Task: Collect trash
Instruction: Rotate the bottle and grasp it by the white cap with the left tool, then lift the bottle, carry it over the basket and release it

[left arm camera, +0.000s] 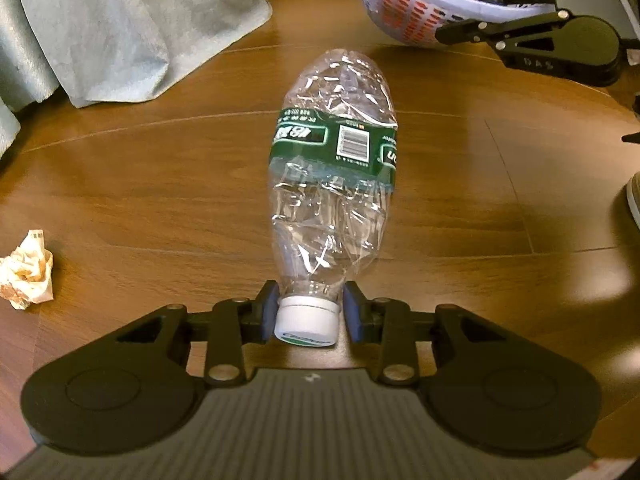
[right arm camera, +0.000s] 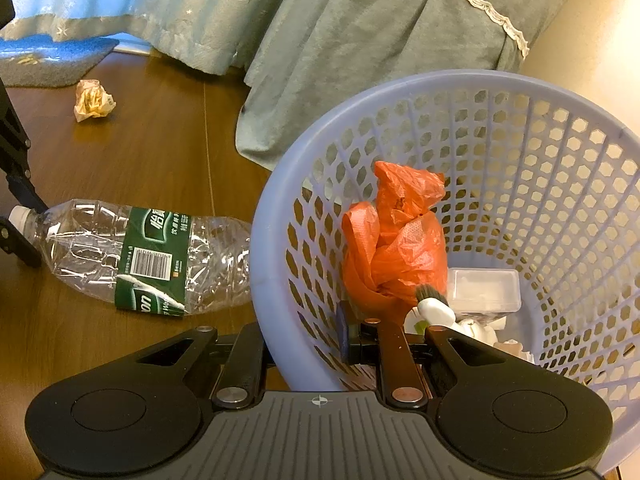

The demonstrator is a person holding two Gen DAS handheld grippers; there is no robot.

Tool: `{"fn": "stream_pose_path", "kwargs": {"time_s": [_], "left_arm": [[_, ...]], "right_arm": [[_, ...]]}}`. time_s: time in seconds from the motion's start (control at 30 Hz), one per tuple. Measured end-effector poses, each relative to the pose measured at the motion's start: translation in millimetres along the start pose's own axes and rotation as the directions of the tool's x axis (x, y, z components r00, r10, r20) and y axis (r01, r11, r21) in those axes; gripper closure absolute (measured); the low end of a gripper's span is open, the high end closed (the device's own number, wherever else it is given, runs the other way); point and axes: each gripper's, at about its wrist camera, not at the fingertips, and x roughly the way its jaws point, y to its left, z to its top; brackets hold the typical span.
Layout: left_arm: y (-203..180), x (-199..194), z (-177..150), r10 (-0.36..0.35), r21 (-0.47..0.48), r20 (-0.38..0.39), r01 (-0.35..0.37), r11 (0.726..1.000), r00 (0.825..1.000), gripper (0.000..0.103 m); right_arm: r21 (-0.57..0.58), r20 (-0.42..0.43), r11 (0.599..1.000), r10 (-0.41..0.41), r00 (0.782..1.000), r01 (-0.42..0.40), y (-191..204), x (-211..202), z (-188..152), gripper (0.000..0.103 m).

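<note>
A crushed clear plastic bottle (left arm camera: pixel 332 168) with a green label lies on the wooden floor, white cap toward me. My left gripper (left arm camera: pixel 308 312) is shut on its neck, just behind the cap. In the right wrist view the same bottle (right arm camera: pixel 148 256) lies left of the basket, with the left gripper (right arm camera: pixel 18 220) at its cap. My right gripper (right arm camera: pixel 304 344) is shut on the rim of a lavender mesh basket (right arm camera: pixel 280 184), one finger inside and one outside. The left wrist view shows the right gripper (left arm camera: pixel 468 12) holding that basket (left arm camera: pixel 400 12) at the far right.
A crumpled paper wad (left arm camera: pixel 26 272) (right arm camera: pixel 94 100) lies on the floor to the left. The basket holds an orange plastic bag (right arm camera: pixel 400 240), a clear box (right arm camera: pixel 484 288) and a small brush (right arm camera: pixel 432 304). Grey-green bed fabric (right arm camera: pixel 360 40) hangs behind. A blue mat (right arm camera: pixel 52 56) lies far left.
</note>
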Motion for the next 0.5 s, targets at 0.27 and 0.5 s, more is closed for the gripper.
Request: {"fn": "stream_pose_path", "kwargs": {"time_s": [0.27,0.5], "left_arm": [[-8.3,-8.7,-1.6,0.019,-0.044,-0.001,-0.019,0.999,1.000,0.075],[-10.3,-32.4,-3.4,0.018,-0.133,0.017,-0.016,0.991,1.000,0.075]], "right_arm": [[0.001,-0.002,1.000,0.000,1.000,0.000,0.4,-1.0,0.3,0.089],[0.001,-0.009,1.000,0.000,1.000,0.000,0.4,-2.5,1.2,0.089]]}}
